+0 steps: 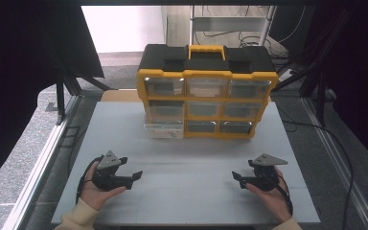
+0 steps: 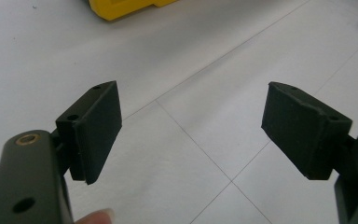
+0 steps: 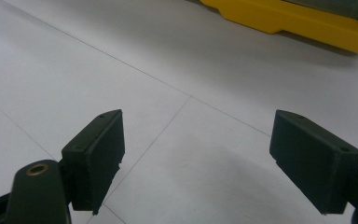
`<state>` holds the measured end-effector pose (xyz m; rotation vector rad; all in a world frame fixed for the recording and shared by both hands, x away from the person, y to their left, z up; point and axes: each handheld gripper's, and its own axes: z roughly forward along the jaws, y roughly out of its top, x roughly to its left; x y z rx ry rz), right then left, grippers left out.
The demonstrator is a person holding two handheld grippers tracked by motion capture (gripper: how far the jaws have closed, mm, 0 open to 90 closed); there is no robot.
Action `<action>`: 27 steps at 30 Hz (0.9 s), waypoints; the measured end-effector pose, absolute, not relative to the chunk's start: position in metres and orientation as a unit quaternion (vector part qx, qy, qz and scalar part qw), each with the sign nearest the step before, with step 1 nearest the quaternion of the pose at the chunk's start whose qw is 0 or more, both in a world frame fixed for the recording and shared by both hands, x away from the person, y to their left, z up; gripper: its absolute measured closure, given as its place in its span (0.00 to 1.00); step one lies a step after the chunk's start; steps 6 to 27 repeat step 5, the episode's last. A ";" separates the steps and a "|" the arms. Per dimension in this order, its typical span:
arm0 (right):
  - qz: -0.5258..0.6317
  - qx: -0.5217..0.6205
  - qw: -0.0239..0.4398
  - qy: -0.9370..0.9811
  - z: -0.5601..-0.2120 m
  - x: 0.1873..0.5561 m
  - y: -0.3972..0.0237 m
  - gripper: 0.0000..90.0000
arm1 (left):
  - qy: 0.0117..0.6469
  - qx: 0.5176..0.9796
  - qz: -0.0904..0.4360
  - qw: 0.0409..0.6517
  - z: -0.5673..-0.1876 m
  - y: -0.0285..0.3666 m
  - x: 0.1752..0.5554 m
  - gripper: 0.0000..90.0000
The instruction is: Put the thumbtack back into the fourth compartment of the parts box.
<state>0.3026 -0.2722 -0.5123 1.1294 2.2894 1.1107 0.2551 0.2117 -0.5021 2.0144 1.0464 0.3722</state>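
Note:
A yellow and black organizer case [image 1: 207, 91] with several clear drawers stands at the back middle of the grey table [image 1: 187, 196]. Its bottom-left drawer [image 1: 164, 130] sticks out a little. My left gripper [image 1: 130, 168] rests low over the table's front left, held in a hand, its jaws wide apart with nothing between them [image 2: 193, 107]. My right gripper [image 1: 244, 170] sits at the front right, also open and empty [image 3: 198, 135]. Both point inward toward the table's middle. The case's yellow base edges into the left gripper view [image 2: 121, 7] and the right gripper view [image 3: 298, 21].
Bare table surface with thin seam lines lies between the grippers and the case. Metal frame rails [image 1: 38, 163] run along both sides of the table, and cables [image 1: 335, 143] trail on the floor at the right.

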 end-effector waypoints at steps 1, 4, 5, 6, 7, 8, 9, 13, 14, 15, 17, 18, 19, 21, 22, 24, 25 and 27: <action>0.393 0.399 0.178 0.809 -0.512 0.303 -0.272 0.20 | 0.415 0.799 0.148 0.409 -0.502 0.212 0.255 0.22; 0.393 0.399 0.178 0.809 -0.512 0.303 -0.272 0.20 | 0.415 0.799 0.148 0.410 -0.502 0.212 0.255 0.22; 0.393 0.399 0.178 0.809 -0.512 0.303 -0.272 0.20 | 0.415 0.799 0.147 0.409 -0.502 0.212 0.256 0.22; 0.393 0.399 0.178 0.809 -0.512 0.303 -0.272 0.20 | 0.415 0.799 0.147 0.409 -0.502 0.212 0.256 0.22; 0.393 0.399 0.178 0.809 -0.512 0.303 -0.272 0.20 | 0.415 0.799 0.147 0.409 -0.502 0.212 0.256 0.22; 0.393 0.399 0.178 0.809 -0.512 0.303 -0.272 0.20 | 0.415 0.799 0.147 0.409 -0.502 0.212 0.256 0.22; 0.393 0.399 0.178 0.809 -0.512 0.303 -0.272 0.20 | 0.415 0.799 0.147 0.409 -0.502 0.212 0.256 0.22; 0.393 0.399 0.178 0.809 -0.512 0.303 -0.272 0.20 | 0.415 0.799 0.147 0.409 -0.502 0.212 0.256 0.22; 0.393 0.399 0.178 0.809 -0.512 0.303 -0.272 0.20 | 0.415 0.799 0.147 0.409 -0.502 0.212 0.256 0.22; 0.393 0.399 0.178 0.809 -0.512 0.303 -0.272 0.20 | 0.415 0.799 0.147 0.409 -0.502 0.212 0.256 0.22; 0.393 0.399 0.178 0.809 -0.512 0.303 -0.272 0.20 | 0.415 0.799 0.147 0.409 -0.502 0.212 0.256 0.22; 0.393 0.399 0.178 0.809 -0.512 0.303 -0.272 0.20 | 0.415 0.799 0.147 0.409 -0.502 0.212 0.256 0.22; 0.393 0.399 0.178 0.809 -0.512 0.303 -0.272 0.20 | 0.415 0.799 0.147 0.409 -0.502 0.212 0.256 0.22; 0.393 0.399 0.178 0.809 -0.512 0.303 -0.272 0.20 | 0.415 0.799 0.147 0.409 -0.502 0.212 0.256 0.22; 0.393 0.399 0.178 0.809 -0.512 0.303 -0.272 0.20 | 0.415 0.799 0.147 0.409 -0.502 0.212 0.256 0.22; 0.393 0.399 0.178 0.809 -0.512 0.303 -0.272 0.20 | 0.415 0.799 0.147 0.409 -0.502 0.212 0.256 0.22; 0.393 0.399 0.178 0.809 -0.512 0.303 -0.272 0.20 | 0.415 0.799 0.147 0.409 -0.502 0.212 0.256 0.22; 0.393 0.399 0.178 0.809 -0.512 0.303 -0.272 0.20 | 0.415 0.799 0.147 0.409 -0.502 0.212 0.256 0.22</action>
